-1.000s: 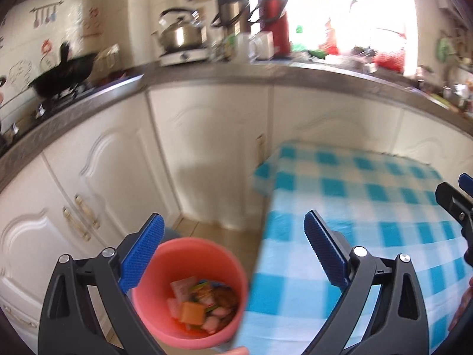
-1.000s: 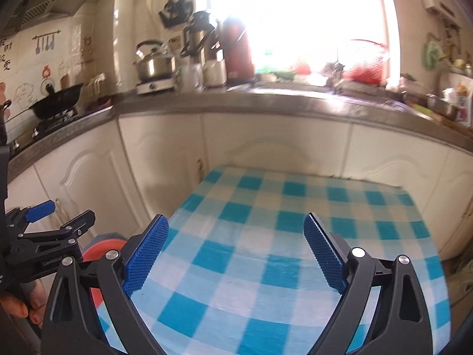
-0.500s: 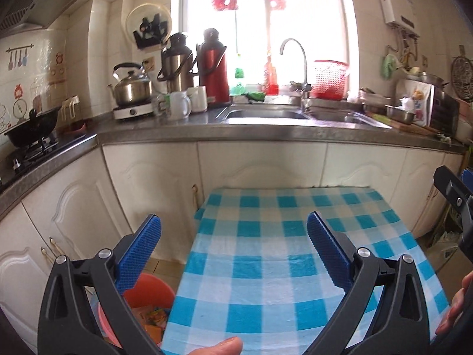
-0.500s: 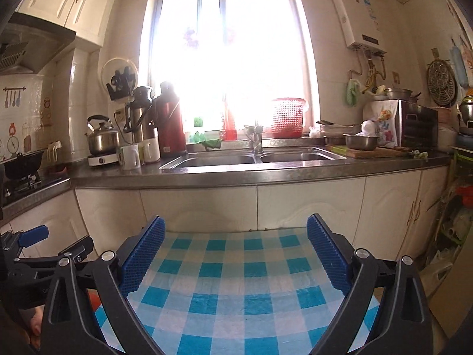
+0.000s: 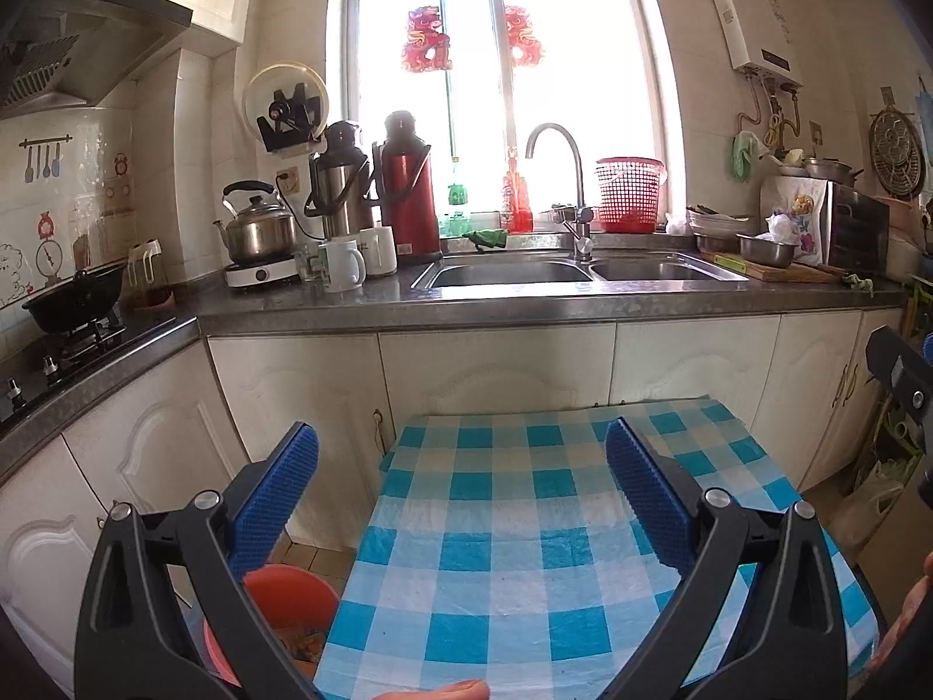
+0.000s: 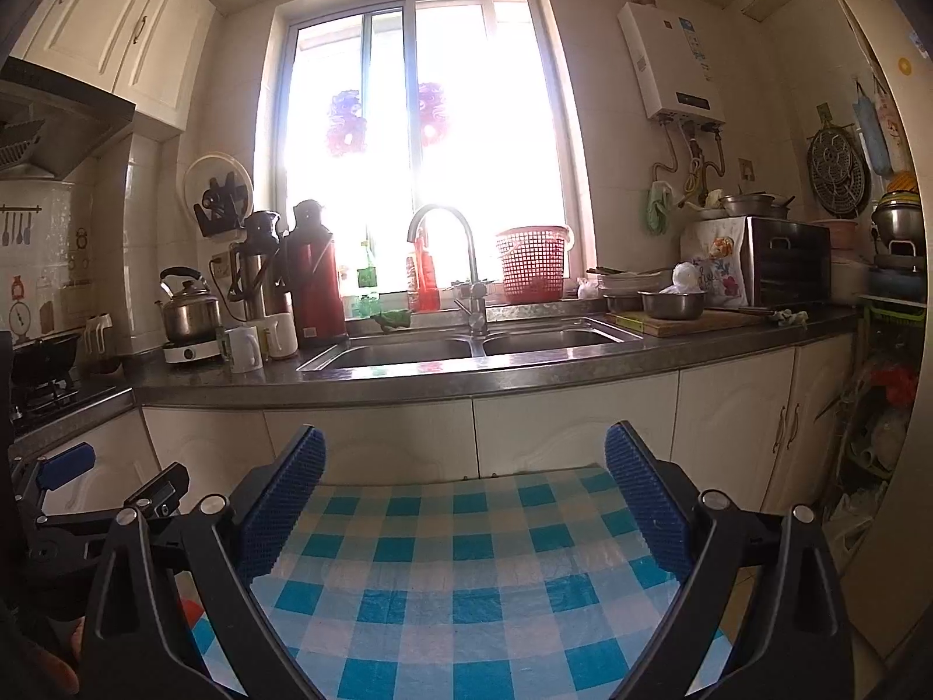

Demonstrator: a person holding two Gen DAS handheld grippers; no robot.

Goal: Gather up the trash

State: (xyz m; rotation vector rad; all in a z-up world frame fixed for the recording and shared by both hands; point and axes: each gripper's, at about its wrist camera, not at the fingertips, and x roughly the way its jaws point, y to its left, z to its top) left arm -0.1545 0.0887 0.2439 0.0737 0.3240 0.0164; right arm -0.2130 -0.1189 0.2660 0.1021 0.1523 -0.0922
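Note:
An orange bin [image 5: 280,601] with some trash inside stands on the floor at the table's left side, partly hidden behind my left fingers; only a sliver of the bin [image 6: 189,609] shows in the right wrist view. My left gripper [image 5: 460,466] is open and empty above the blue-and-white checked tablecloth [image 5: 513,554]. Over the same tablecloth [image 6: 460,577], my right gripper [image 6: 463,466] is also open with nothing between its fingers. No loose trash shows on the cloth. The left gripper's body [image 6: 87,513] appears at the left edge of the right wrist view.
A counter with a double sink [image 5: 577,271], kettle [image 5: 256,227], thermoses [image 5: 405,186], mugs [image 5: 344,262] and a red basket [image 5: 630,192] runs behind the table. White cabinets [image 5: 495,373] stand below. A stove with a pan [image 5: 70,303] is at left. A fingertip [image 5: 449,689] shows at the bottom.
Both grippers have tilted upward and drawn back: the views rose from the bin and table to the counter and window. The bin slid low and left. Both stayed open.

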